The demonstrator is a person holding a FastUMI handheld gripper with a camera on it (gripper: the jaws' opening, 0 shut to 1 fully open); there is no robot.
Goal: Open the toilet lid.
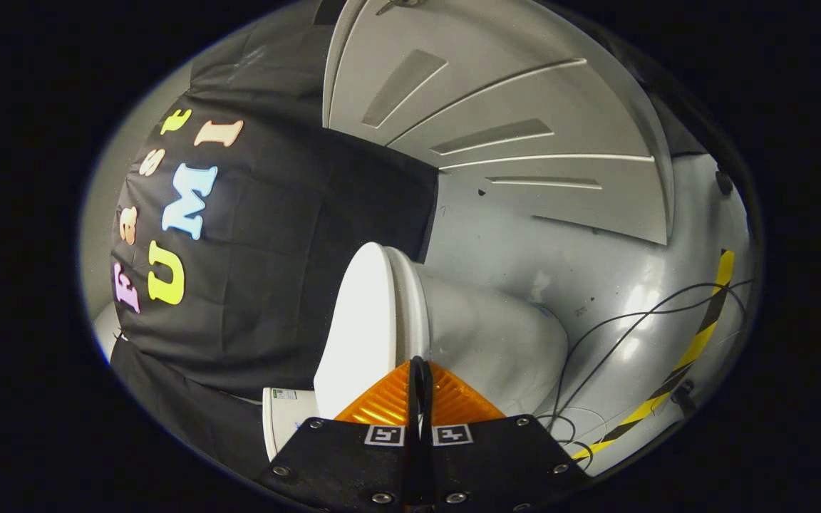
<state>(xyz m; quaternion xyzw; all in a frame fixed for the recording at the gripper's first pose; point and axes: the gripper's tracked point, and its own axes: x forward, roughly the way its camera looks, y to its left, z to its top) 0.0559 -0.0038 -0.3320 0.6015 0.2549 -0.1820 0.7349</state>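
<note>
While rolled sideways, gripper (420,370) has jaws pressed together w/ tips right at toilet lid (355,324) edge.

I see a black cloth (268,271) hanging as the wall of the booth, with soft folds and creases in it. Beside it the floor (524,263) is grey and smooth, with some small dark marks, and it shines in bright patches where the light falls on it. A striped tape (695,342) in yellow and black runs across this floor. Thin black cables (617,328) lie in loose curves on the floor and pass near the tape. Beyond the cloth I see pale grey panels (496,107) with raised ribs and shallow long recesses. I cannot tell what these panels belong to.
</note>
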